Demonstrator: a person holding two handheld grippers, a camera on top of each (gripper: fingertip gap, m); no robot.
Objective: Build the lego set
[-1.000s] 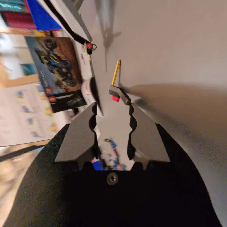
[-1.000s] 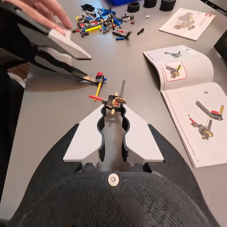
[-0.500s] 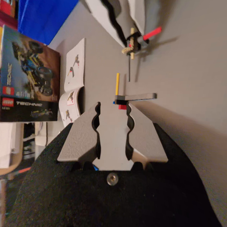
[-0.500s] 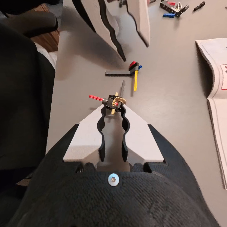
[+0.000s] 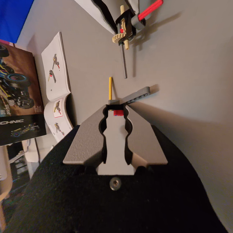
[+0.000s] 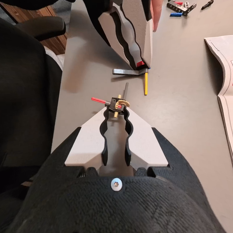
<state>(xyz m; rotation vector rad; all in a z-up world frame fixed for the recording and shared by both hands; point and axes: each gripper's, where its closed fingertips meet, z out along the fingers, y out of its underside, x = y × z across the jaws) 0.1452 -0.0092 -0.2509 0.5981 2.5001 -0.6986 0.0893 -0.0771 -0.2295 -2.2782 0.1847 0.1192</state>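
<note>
A grey angled beam [image 5: 136, 95] with a yellow axle [image 5: 110, 88] and a red and black end piece [image 5: 117, 112] lies on the grey table. My left gripper [image 5: 116, 108] is shut on that end piece, tips down at the table; it also shows in the right wrist view [image 6: 141, 65]. My right gripper [image 6: 116, 111] is shut on a small gear assembly [image 6: 117, 105]: a black frame with tan gears, a red axle and a long grey axle. It holds the assembly just above the table, close to the beam. The gear assembly also shows in the left wrist view [image 5: 124, 29].
An open instruction booklet [image 6: 225, 88] lies to the right, also in the left wrist view [image 5: 55, 70], with the set's box [image 5: 18, 88] beyond it. Loose pieces [image 6: 181, 7] lie at the far right. The table edge and a chair armrest [image 6: 44, 29] are at the left. Across from one pair of fingers to the other is roughly 10 cm.
My left gripper has come down over the beam's red and black end and its jaws have narrowed onto it. My right gripper still holds the gear assembly and now sits closer to the beam.
</note>
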